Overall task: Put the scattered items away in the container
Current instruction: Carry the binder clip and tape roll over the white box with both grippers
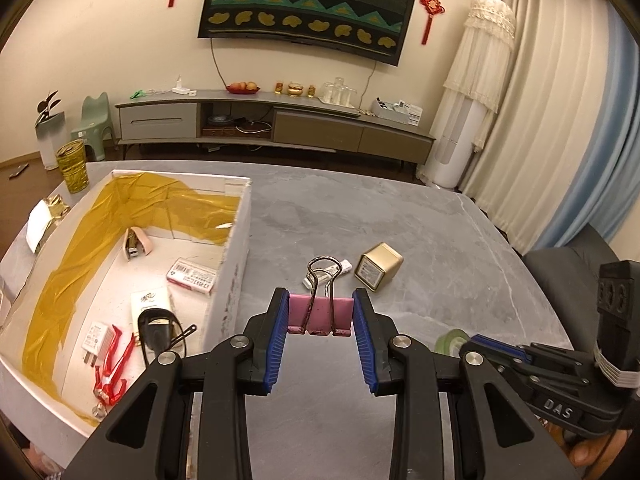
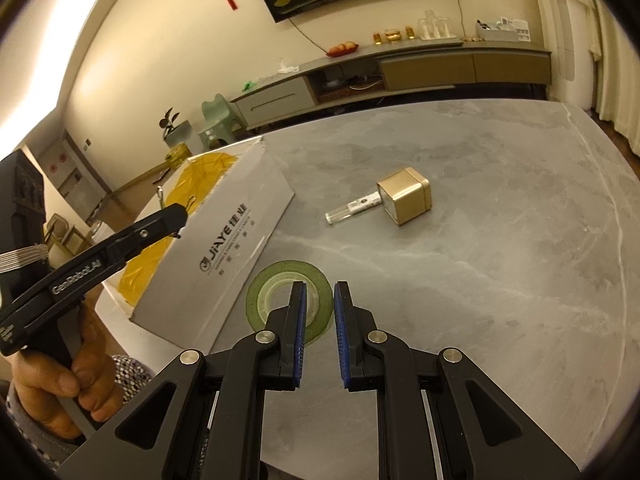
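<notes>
My left gripper [image 1: 320, 302] is shut on a pink binder clip [image 1: 340, 314], held just right of the white cardboard box [image 1: 236, 248], whose inside is lined with yellow tape. In the right wrist view the left gripper [image 2: 176, 216] hovers by the box's [image 2: 224, 248] upper edge. My right gripper [image 2: 320, 294] stands narrowly open over a green tape roll [image 2: 260, 300]; one finger is over its hole, the other outside its right rim. On the table beyond lie a gold square tin [image 1: 378, 266] [image 2: 406, 196] and a small clear vial [image 1: 332, 270] [image 2: 352, 208] touching it.
The box holds a stapler [image 1: 136, 242], a staples packet [image 1: 192, 276], a white charger [image 1: 94, 338], a red strip [image 1: 114, 360] and a black device [image 1: 156, 330]. A gold can [image 1: 74, 166] stands beyond the box. A hand [image 2: 60, 380] grips the left tool. The grey marble table [image 2: 500, 300] stretches right.
</notes>
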Demonstrator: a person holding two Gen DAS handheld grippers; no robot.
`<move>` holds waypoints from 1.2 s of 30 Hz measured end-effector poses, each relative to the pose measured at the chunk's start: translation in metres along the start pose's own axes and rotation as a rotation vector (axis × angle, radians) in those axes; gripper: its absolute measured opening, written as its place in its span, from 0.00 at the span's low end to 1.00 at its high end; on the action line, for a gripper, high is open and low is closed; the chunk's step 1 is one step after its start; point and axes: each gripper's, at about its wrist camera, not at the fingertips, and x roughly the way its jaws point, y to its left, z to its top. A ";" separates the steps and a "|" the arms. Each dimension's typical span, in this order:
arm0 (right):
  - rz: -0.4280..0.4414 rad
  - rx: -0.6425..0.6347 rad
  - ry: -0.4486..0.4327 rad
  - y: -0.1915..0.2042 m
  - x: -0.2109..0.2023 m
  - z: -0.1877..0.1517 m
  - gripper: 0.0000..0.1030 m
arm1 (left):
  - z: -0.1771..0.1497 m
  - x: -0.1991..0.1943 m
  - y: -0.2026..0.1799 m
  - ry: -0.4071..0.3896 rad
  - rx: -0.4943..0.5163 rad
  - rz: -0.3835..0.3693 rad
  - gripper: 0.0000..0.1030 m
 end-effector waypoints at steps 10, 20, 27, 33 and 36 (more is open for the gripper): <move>0.062 -0.066 -0.010 0.055 -0.011 0.009 0.14 | 0.004 -0.024 0.043 -0.043 -0.082 -0.001 0.32; 0.101 -0.122 0.000 0.101 0.001 0.024 0.14 | 0.008 -0.045 0.101 -0.078 -0.152 0.029 0.32; 0.108 -0.176 -0.021 0.128 0.003 0.048 0.14 | 0.017 -0.057 0.138 -0.106 -0.191 0.049 0.32; 0.104 -0.231 -0.036 0.148 0.006 0.069 0.14 | 0.027 -0.059 0.157 -0.113 -0.200 0.057 0.32; 0.097 -0.259 -0.045 0.159 0.009 0.078 0.14 | 0.032 -0.057 0.167 -0.109 -0.210 0.056 0.32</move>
